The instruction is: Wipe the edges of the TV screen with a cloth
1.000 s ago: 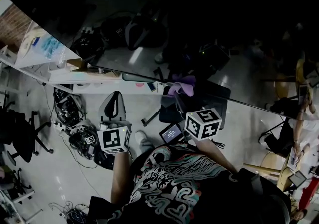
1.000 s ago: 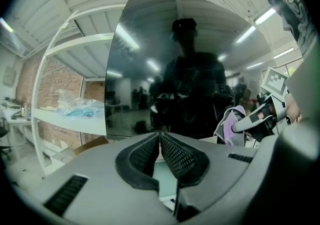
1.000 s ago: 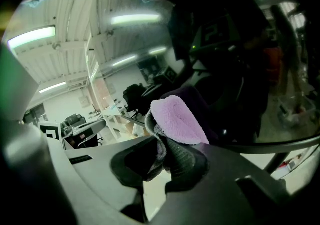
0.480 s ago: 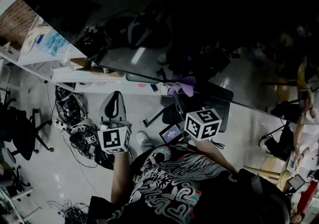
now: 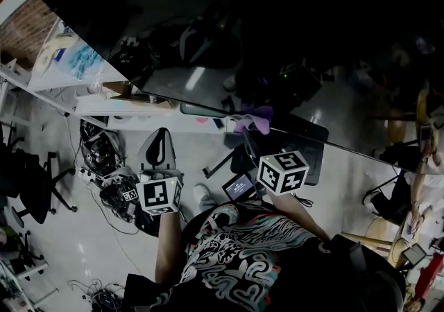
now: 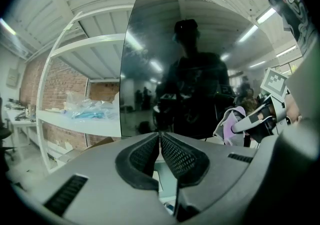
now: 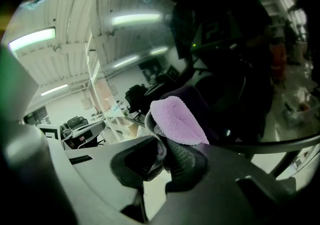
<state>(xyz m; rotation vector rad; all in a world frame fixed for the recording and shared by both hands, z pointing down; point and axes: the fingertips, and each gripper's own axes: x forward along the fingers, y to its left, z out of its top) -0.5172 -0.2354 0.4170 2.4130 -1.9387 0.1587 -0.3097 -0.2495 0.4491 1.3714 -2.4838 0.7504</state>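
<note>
Purple cloth, head view: the cloth (image 5: 254, 121) sits bunched at the lower edge of the TV (image 5: 277, 26). It looks to touch the edge, though contact is not certain.
Right tongs, head view: the right tongs (image 5: 250, 134) reach up to the cloth from below, with their marker cube (image 5: 283, 172) behind.
Left tongs, head view: the left tongs (image 5: 160, 134) hang left of the cloth and well apart from it, below the TV edge.
Left tongs, left gripper view: pressed together with nothing between them, aimed at the TV near its left side.
Shelf, left gripper view: a white shelf (image 6: 75, 119) stands beside the TV and carries a clear plastic bag (image 6: 90, 110).
Right tongs, right gripper view: pinching a fold of the cloth, with the rest puffed out ahead of the tips in front of the dark glass.
Risk, slip: only a small fold seems gripped, so dragging hard along the edge could pull the cloth free.
Risk, scratch: if the cloth shifts aside, the hard tips could scrape the glass.
Risk, drift: the wipe could wander off the edge onto the panel.
Writing: no brand or text is readable; the cubes carry only square markers.
</note>
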